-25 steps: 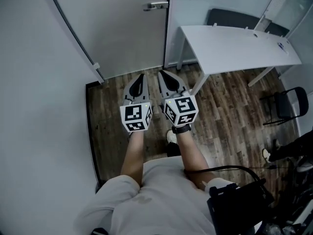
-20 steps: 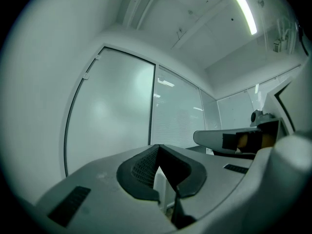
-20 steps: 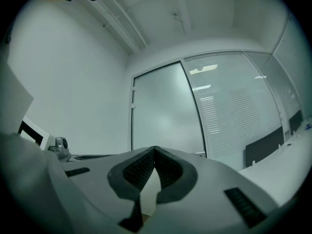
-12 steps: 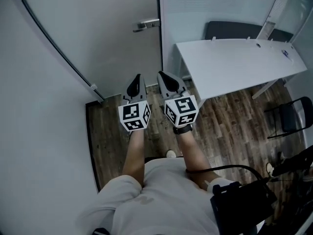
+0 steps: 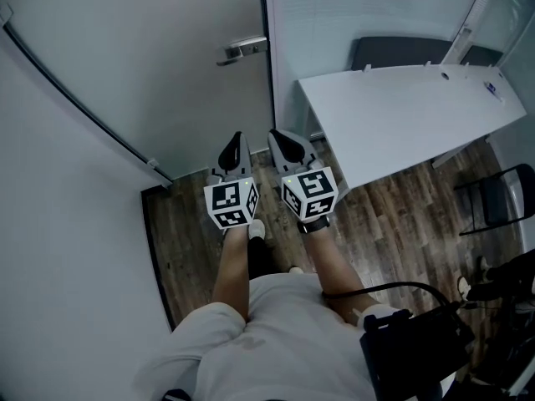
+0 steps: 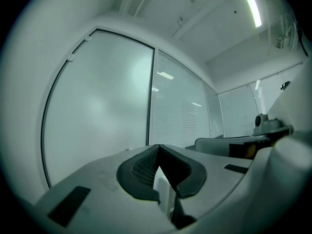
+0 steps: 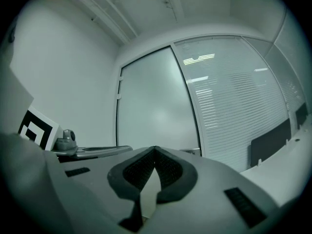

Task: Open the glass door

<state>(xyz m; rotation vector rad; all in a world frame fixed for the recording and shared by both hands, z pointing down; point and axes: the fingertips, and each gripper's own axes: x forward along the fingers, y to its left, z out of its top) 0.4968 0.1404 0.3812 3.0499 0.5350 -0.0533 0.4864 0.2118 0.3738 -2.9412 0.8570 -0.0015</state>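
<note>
Looking down from the head view, I have both grippers held out side by side in the middle of the frame, pointing up-frame toward the door (image 5: 167, 57). The left gripper (image 5: 236, 140) is clenched on nothing. In its own view the jaws meet at a point with only a thin sliver of light behind them (image 6: 157, 149). The right gripper (image 5: 280, 138) is likewise clamped shut and empty, its dark pads pressed together at the tip (image 7: 155, 151). The two marker cubes sit close together, just apart, above the person's forearms.

The door fills the upper left and upper centre of the head view as a frosted pane. Its right edge lies against a dark vertical post, and it looks closed. Its metal handle (image 5: 241, 48) sticks out near that edge, up-frame of the left gripper and well apart from both tips. Neither gripper touches the door or the handle. In the left gripper view the door (image 6: 97, 106) takes up the left half of the picture. In the right gripper view it stands centre frame (image 7: 156, 106).

To the right of the post runs a partition (image 5: 359, 7) with blinds. A white desk (image 5: 410, 111) reaches in from the upper right, and a black chair (image 5: 493, 186) stands at the right edge. Dark wood floor (image 5: 188, 224) shows beneath the grippers, with a plain wall (image 5: 67, 241) down the left side.
</note>
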